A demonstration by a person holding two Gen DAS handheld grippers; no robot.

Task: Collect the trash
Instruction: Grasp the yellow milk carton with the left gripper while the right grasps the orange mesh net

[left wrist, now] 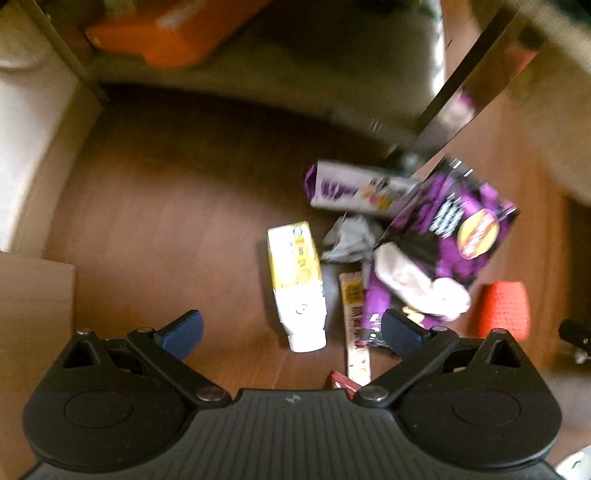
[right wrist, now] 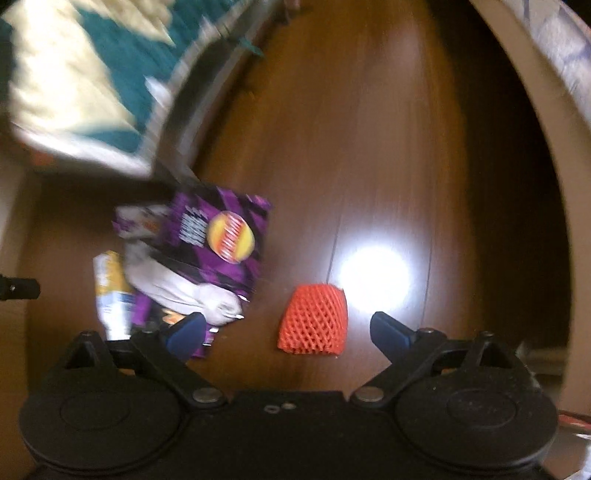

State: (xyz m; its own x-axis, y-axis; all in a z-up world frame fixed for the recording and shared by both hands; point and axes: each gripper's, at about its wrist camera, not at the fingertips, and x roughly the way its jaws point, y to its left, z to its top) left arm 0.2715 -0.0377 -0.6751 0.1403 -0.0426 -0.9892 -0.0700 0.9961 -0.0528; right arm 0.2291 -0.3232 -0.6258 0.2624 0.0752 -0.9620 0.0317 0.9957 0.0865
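Note:
Trash lies on a brown wood floor. In the left wrist view my left gripper (left wrist: pixel 291 334) is open, its jaws either side of a yellow and white carton (left wrist: pixel 297 284). Beside the carton lie a thin snack wrapper (left wrist: pixel 354 321), crumpled grey paper (left wrist: pixel 351 238), a white sock-like cloth (left wrist: pixel 417 284), a purple chip bag (left wrist: pixel 458 225) and a purple box (left wrist: pixel 354 188). A red foam net (left wrist: pixel 504 308) lies to the right. In the right wrist view my right gripper (right wrist: pixel 288 332) is open above the red foam net (right wrist: pixel 316 319); the purple chip bag (right wrist: pixel 218 243) lies to the left.
A metal chair leg (left wrist: pixel 461 96) slants over the pile. An orange box (left wrist: pixel 166 33) sits on a low shelf at the back. A beige wall (left wrist: pixel 33 122) stands left. A teal and cream rug or cloth (right wrist: pixel 77 74) lies at upper left of the right view.

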